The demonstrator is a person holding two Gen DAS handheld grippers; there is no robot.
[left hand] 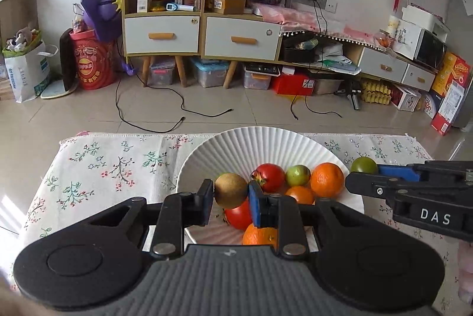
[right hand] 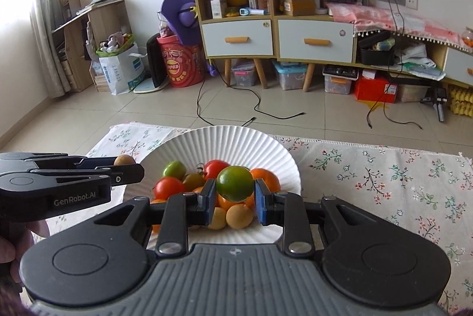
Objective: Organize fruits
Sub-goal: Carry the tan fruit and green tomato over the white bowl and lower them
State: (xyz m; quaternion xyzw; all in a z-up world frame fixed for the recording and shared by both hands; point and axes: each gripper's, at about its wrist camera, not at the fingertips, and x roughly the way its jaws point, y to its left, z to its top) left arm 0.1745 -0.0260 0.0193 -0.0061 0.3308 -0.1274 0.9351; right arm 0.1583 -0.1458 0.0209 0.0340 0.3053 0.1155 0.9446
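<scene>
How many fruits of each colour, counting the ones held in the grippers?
Red tomatoes: 2
Orange citrus fruits: 3
Green round fruits: 2, one in the right gripper
Olive round fruit: 1
Tan-brown round fruits: 3, one in the left gripper
Total: 11 visible; the white ribbed plate may hide more.

orange (left hand: pixel 260 236) half behind left tongs (left hand: pixel 231 199), lower tomato (left hand: pixel 239 215) partly covered, plate (left hand: pixel 266 144) near rim hidden

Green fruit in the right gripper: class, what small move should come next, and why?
Probably lower it a little, then open. The right gripper holds the green fruit above the white plate, where other fruit already lies. The left gripper likewise holds a brown fruit there.
</scene>
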